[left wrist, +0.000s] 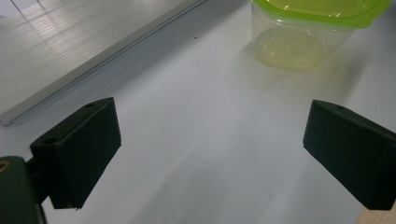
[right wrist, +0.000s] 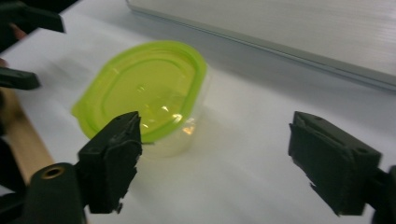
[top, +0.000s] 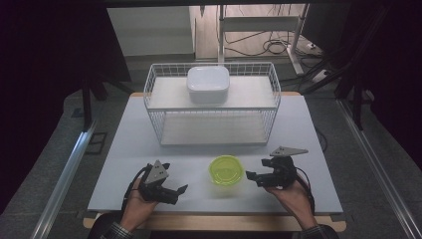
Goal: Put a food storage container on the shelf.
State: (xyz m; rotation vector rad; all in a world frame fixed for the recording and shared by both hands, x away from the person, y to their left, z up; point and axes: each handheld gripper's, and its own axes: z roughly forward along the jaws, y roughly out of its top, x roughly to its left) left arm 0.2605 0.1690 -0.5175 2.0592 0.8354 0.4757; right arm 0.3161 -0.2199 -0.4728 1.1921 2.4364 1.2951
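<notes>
On the white table (top: 124, 149), a green-lidded container (top: 226, 170) is flanked by two released grippers.
From the high view, the left gripper (top: 175, 191) is seen spread wide and empty, then the container between and apart from both, then the right gripper (top: 252, 178), likewise agape; behind, a white tub (top: 208, 83) is held in a wire basket (top: 152, 79). Clear walls under the lid are revealed by the left gripper view.

Spread left gripper (left wrist: 210, 154) facing green-lidded container (left wrist: 303, 32)
</notes>
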